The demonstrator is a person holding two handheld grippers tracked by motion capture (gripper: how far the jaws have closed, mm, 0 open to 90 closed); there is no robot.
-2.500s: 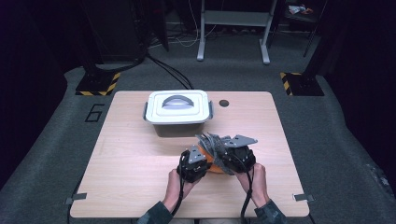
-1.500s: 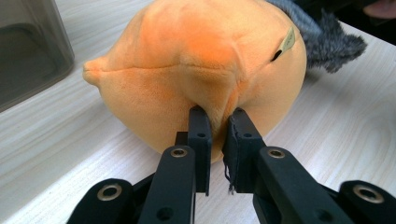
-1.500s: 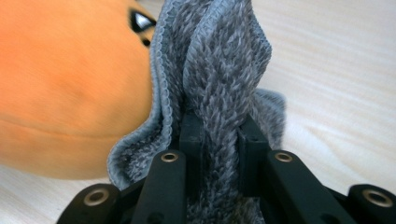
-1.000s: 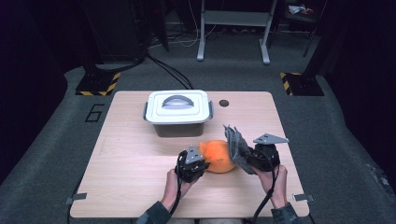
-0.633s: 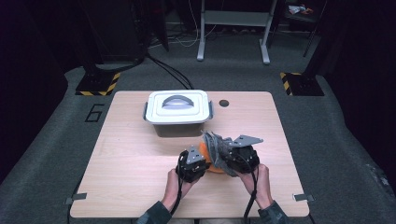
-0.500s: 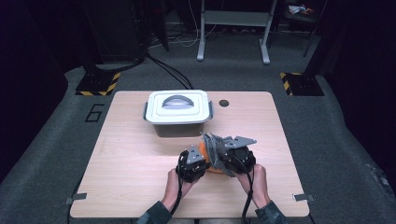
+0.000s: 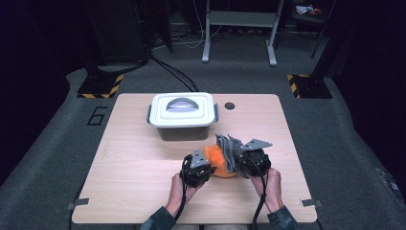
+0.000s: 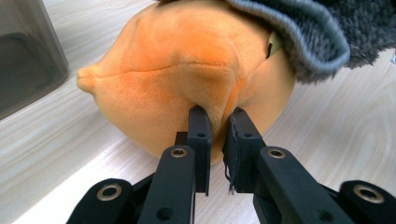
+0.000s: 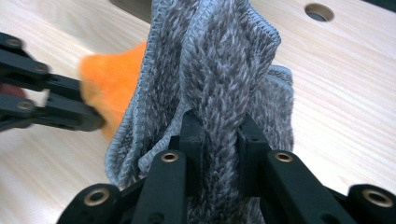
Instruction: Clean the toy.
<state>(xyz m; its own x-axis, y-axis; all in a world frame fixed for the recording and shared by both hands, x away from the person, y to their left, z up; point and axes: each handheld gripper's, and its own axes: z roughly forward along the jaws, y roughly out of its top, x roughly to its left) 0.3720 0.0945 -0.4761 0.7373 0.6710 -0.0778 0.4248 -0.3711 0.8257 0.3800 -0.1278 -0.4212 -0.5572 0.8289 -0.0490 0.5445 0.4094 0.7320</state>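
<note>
An orange plush fruit lies on the wooden table near the front. My left gripper is shut on a fold of its skin; in the left gripper view the jaws pinch the plush at the tips. My right gripper is shut on a bunched grey knitted cloth, which presses on the plush's right side. The right gripper view shows the cloth rising between its jaws, with the plush and the left gripper behind it. The cloth's edge overhangs the plush.
A white lidded box with a grey handle stands just behind the plush, its dark wall close on the left. A round cable hole lies right of the box. Bare tabletop extends to both sides.
The right gripper, a second ago held out to the right with the cloth off the plush, has come back left and pressed the cloth onto it. The left gripper has kept still.
</note>
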